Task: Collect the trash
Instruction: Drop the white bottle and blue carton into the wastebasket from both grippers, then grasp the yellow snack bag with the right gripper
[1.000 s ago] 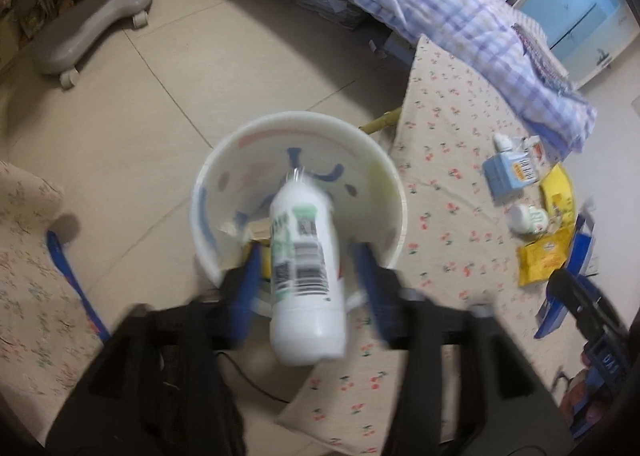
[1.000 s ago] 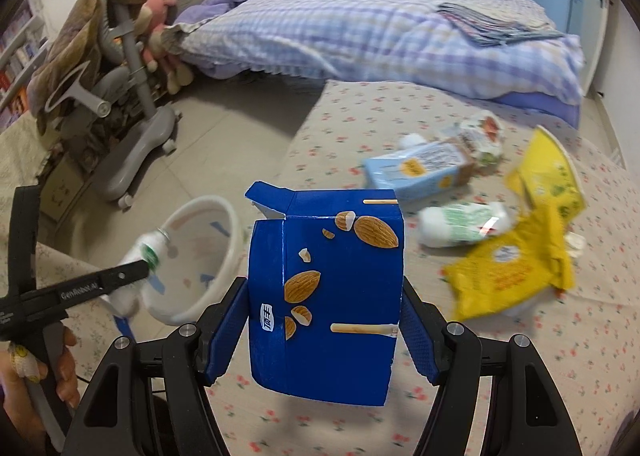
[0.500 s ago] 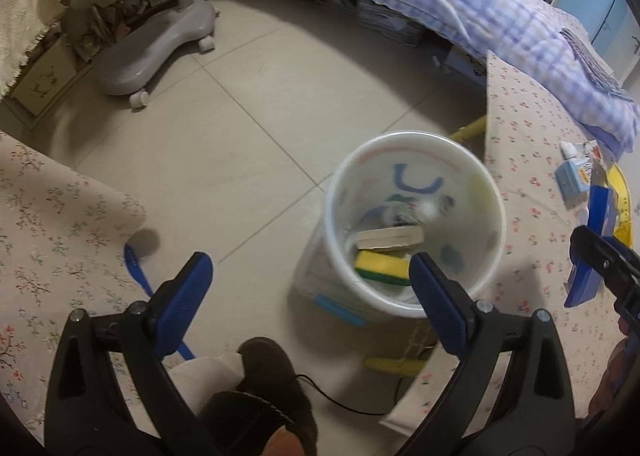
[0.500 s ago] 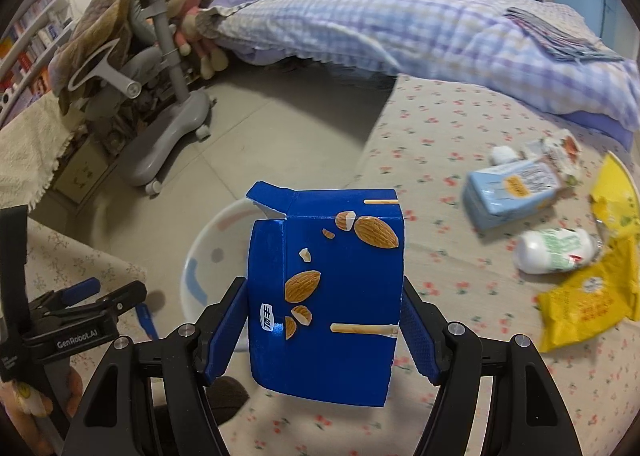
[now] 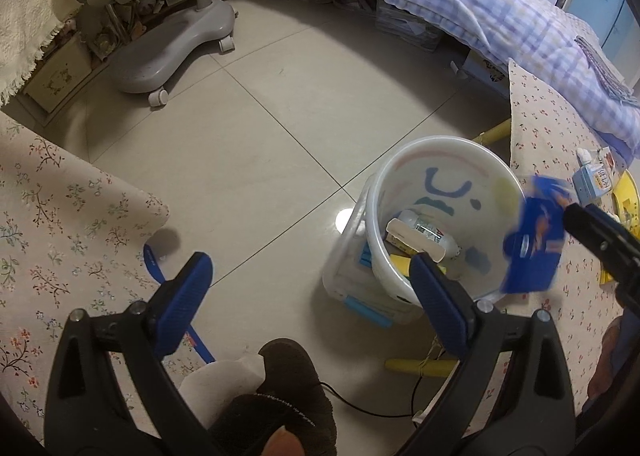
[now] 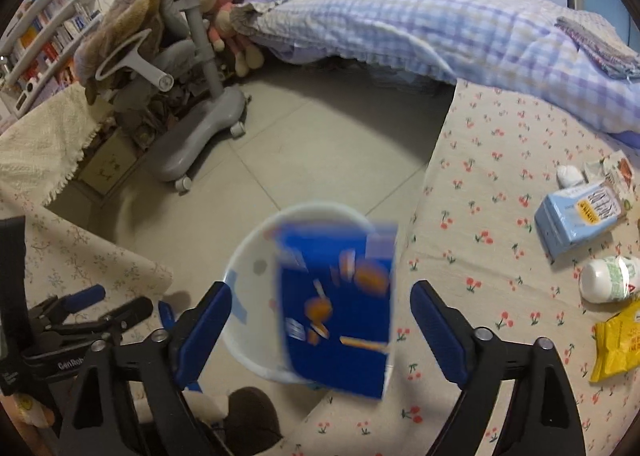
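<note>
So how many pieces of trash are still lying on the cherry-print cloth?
4, all at its right side: a crumpled wrapper farthest back, a light blue carton, a white bottle, and a yellow packet nearest. More may lie beyond the frame edge.

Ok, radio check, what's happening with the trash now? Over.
Right hand-held gripper opening, blurred blue snack box loose over white plastic bucket. Left hand-held gripper open, empty. Nothing blocking.
</note>
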`<state>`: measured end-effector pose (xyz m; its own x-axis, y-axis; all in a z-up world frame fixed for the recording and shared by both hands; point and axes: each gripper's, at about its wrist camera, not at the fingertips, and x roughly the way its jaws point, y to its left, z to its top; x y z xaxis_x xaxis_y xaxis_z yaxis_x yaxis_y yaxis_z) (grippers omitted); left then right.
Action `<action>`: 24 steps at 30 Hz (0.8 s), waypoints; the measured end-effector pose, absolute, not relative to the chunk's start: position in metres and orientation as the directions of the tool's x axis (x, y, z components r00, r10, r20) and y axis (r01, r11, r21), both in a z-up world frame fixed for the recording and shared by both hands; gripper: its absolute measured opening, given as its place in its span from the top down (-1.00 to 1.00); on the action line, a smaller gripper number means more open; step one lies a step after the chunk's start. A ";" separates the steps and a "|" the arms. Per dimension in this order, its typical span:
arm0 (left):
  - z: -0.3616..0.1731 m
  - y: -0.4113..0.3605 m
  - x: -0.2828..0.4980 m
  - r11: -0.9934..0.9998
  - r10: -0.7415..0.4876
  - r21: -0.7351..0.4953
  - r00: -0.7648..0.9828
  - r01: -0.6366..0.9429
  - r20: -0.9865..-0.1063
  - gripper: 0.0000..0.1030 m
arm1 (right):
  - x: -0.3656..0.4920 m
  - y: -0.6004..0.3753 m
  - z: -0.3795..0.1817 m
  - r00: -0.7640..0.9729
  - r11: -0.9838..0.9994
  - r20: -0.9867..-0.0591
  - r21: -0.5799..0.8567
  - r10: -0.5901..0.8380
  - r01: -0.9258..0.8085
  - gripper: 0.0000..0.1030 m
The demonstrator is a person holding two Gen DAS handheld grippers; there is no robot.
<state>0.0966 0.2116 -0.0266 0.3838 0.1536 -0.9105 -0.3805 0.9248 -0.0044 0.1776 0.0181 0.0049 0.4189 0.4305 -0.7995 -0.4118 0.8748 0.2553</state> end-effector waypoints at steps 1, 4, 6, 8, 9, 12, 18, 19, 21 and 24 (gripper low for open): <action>-0.026 0.212 0.096 0.925 0.152 -0.007 0.385 -0.381 -0.910 -0.91 | 0.177 0.018 0.007 0.422 0.874 -0.797 0.252 0.431 -0.417 -0.80; -0.025 0.213 0.095 0.924 0.148 -0.013 0.389 -0.381 -0.909 -0.91 | 0.174 0.016 0.009 0.431 0.880 -0.802 0.230 0.414 -0.416 -0.80; -0.024 0.212 0.095 0.925 0.144 -0.017 0.390 -0.380 -0.910 -0.91 | 0.174 0.013 0.009 0.431 0.883 -0.806 0.225 0.406 -0.411 -0.80; -0.024 0.211 0.095 0.925 0.135 -0.025 0.390 -0.378 -0.911 -0.91 | 0.174 0.009 0.009 0.429 0.887 -0.811 0.222 0.398 -0.404 -0.80; -0.024 0.210 0.096 0.926 0.128 -0.032 0.390 -0.377 -0.912 -0.91 | 0.173 0.006 0.009 0.430 0.889 -0.812 0.219 0.394 -0.402 -0.80; -0.024 0.207 0.097 0.927 0.110 -0.047 0.388 -0.373 -0.915 -0.91 | 0.171 -0.002 0.011 0.440 0.898 -0.818 0.194 0.370 -0.394 -0.80; -0.025 0.186 0.104 0.945 0.079 -0.054 0.385 -0.324 -0.920 -0.91 | 0.165 -0.031 0.016 0.464 0.920 -0.832 0.133 0.305 -0.368 -0.80; -0.027 0.179 0.107 0.951 0.070 -0.053 0.380 -0.306 -0.922 -0.91 | 0.164 -0.037 0.016 0.466 0.924 -0.834 0.126 0.295 -0.361 -0.80; -0.028 0.171 0.109 0.957 0.059 -0.055 0.375 -0.285 -0.925 -0.91 | 0.164 -0.052 0.018 0.474 0.935 -0.839 0.107 0.268 -0.339 -0.80; -0.029 0.156 0.113 0.966 0.039 -0.058 0.368 -0.250 -0.929 -0.91 | 0.165 -0.079 0.021 0.484 0.951 -0.844 0.087 0.229 -0.298 -0.80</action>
